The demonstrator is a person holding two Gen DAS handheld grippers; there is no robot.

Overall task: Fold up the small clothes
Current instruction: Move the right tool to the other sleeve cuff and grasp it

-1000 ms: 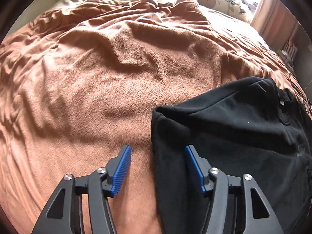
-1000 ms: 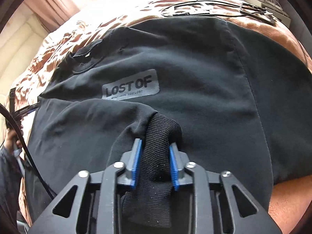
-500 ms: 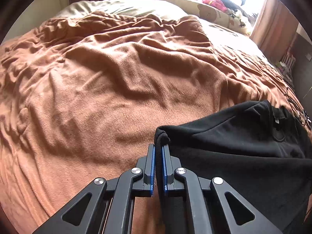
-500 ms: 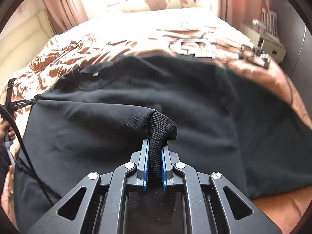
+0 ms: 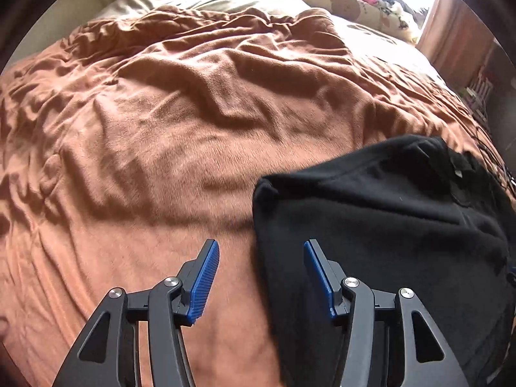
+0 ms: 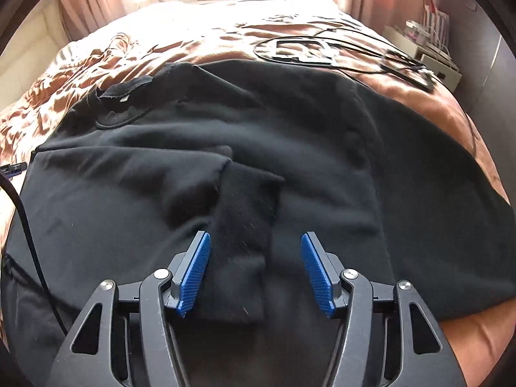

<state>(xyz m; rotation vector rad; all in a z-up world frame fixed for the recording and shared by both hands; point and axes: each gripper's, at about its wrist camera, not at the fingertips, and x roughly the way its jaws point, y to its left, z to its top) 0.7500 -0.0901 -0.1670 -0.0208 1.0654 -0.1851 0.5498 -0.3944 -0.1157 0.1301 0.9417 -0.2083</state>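
Right wrist: 1 black sweatshirt (image 6: 322, 148), 1 brown blanket (image 6: 429, 96).

Both grippers' jaws just opened, empty.

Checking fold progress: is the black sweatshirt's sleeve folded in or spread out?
Folded in: the ribbed cuff lies across the black sweatshirt.

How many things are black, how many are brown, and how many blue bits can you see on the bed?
Black: 1, the sweatshirt
Brown: 1, the blanket
Blue: 4, two pads on the left gripper and two pads on the right gripper
Total: 6
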